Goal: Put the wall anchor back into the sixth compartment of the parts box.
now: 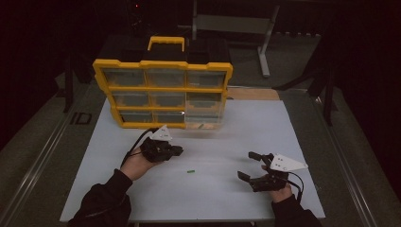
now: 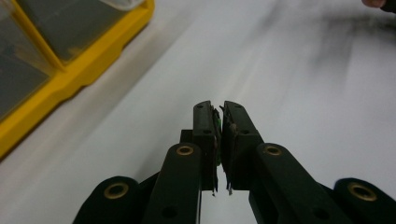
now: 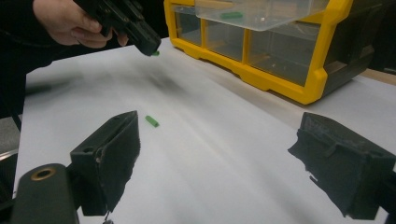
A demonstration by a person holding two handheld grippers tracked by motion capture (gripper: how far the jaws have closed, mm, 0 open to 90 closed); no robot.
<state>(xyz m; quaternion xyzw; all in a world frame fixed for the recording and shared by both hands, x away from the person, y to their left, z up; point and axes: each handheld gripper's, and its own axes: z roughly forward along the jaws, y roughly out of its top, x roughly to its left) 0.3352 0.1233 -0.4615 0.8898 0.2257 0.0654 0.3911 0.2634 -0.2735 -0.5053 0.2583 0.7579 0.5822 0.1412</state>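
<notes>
White desk [image 1: 227,142] under dim light, dark room behind. Yellow organiser [image 1: 163,87] stands upright at the far edge, one clear drawer [image 3: 261,11] pulled out with a green piece [image 3: 232,15] already inside. Left gripper [image 1: 176,150] — jaws clenched on a small green piece [image 3: 155,53], held above the desk near the organiser. Right gripper [image 1: 249,165] rests with jaws released, nothing between them. Second loose green piece [image 1: 190,171] lies mid-desk between the grippers — judged partway: one stored, one in hand, one left.

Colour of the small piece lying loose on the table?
Green piece; clearest in the right gripper view.
</notes>
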